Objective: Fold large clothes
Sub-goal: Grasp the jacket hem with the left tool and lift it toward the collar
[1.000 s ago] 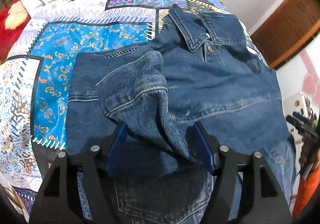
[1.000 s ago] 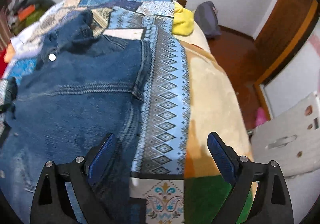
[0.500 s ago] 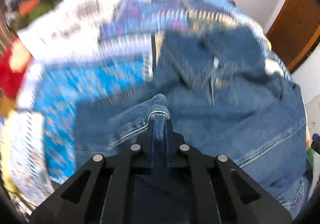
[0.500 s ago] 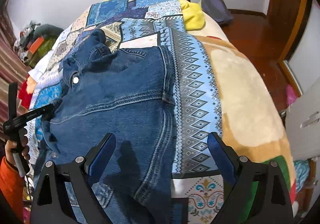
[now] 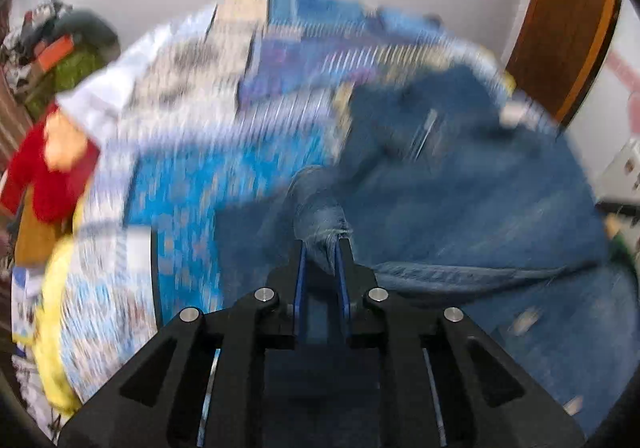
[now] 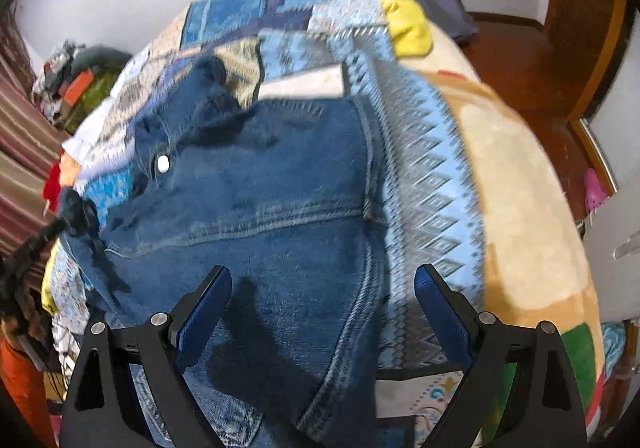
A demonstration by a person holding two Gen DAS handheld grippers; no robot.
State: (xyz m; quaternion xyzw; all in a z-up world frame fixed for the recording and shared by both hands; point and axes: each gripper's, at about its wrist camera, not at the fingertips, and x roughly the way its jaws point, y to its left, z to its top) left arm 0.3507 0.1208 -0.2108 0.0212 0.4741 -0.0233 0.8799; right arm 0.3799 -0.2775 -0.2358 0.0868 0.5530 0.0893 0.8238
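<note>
Left gripper [image 5: 320, 248] fingers clamped on sleeve cuff [image 5: 320, 211]; right gripper [image 6: 322, 288] fingers spread wide, empty, above jacket [image 6: 260, 187]. Jacket flat on bed [image 6: 520, 207], collar far end. Fold barely begun: sleeve raised, body unfolded. Left view blurred, shows grip; right view shows whole layout, button [image 6: 163, 164].

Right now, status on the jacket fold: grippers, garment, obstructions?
Left gripper shut on denim jacket sleeve cuff. Right gripper open, hovering over jacket's edge. Jacket lies on the patterned bedspread. Nothing blocking.
</note>
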